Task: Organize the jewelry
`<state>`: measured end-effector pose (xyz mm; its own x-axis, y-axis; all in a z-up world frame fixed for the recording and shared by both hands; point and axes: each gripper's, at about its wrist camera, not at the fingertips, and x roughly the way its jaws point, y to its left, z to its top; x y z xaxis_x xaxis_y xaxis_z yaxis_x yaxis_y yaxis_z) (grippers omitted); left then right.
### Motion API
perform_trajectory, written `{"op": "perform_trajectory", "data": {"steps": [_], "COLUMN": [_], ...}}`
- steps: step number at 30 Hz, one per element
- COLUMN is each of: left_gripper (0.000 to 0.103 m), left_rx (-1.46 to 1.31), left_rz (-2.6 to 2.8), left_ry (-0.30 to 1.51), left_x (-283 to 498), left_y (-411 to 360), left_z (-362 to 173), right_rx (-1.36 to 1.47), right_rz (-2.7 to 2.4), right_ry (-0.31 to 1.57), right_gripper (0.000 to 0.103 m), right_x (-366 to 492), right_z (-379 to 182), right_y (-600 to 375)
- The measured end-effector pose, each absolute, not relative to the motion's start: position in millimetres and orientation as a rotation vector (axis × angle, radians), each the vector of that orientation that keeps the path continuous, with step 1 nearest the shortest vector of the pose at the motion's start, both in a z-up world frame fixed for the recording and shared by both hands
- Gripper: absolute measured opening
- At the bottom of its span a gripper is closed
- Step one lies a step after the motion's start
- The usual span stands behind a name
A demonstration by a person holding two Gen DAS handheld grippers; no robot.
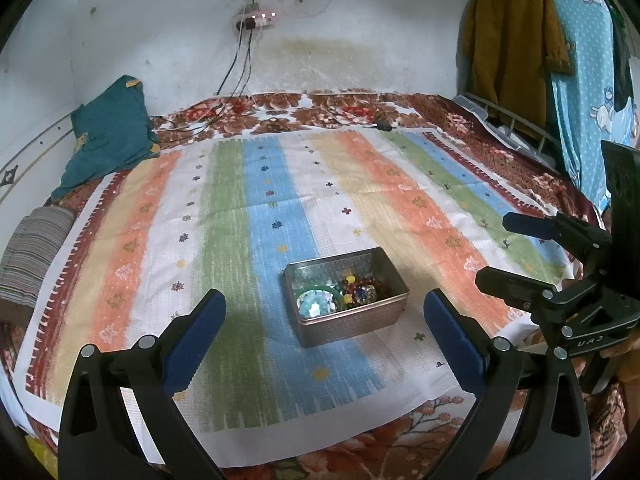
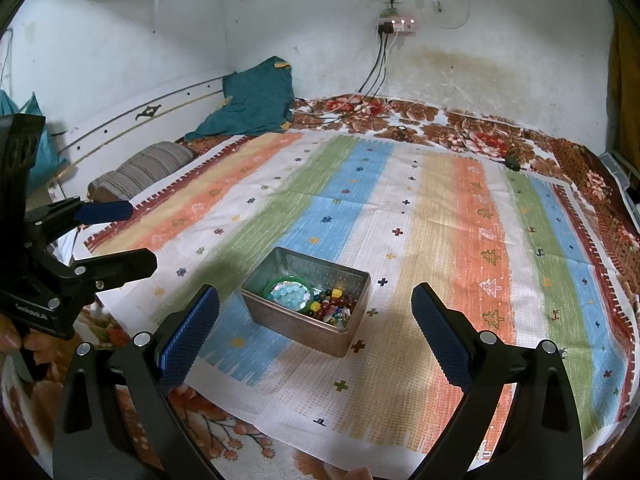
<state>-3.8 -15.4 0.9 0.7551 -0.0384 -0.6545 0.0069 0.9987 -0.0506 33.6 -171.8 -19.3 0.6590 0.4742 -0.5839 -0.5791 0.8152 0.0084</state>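
A silver metal tin [image 1: 352, 320] sits on the striped cloth [image 1: 240, 220], lid off. Inside lie a green bangle ringing pale blue beads [image 1: 316, 302] and a heap of coloured bead bracelets [image 1: 360, 290]. My left gripper [image 1: 324, 328] is open and empty, hovering just short of the tin. In the right wrist view the tin [image 2: 312, 328] holds the bangle [image 2: 288, 292] and beads [image 2: 332, 306]. My right gripper [image 2: 316, 328] is open and empty, also just short of the tin. Each gripper shows in the other's view: the right one [image 1: 516, 248], the left one [image 2: 132, 236].
The cloth covers a floral bedspread [image 1: 320, 108] on a bed against white walls. A teal pillow [image 1: 108, 136] and a striped roll [image 1: 32, 256] lie at the left. Cables [image 1: 240, 64] hang from a wall socket. Clothes [image 1: 520, 48] hang at the right.
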Motion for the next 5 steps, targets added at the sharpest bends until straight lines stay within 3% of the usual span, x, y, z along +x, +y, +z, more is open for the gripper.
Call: {"op": "perform_trajectory", "data": {"steps": [5], "left_gripper": [0.097], "left_rx": [-0.046], "left_rz": [-0.024], "left_ry": [0.717], "left_x": [-3.1], "left_y": [-16.2], "left_z": [0.7], "right_rx": [-0.186], "right_rz": [0.600], "right_ry": [0.607], "right_gripper": [0.098], "right_x": [33.5], "right_z": [-19.7], "right_y": [-173.0]}}
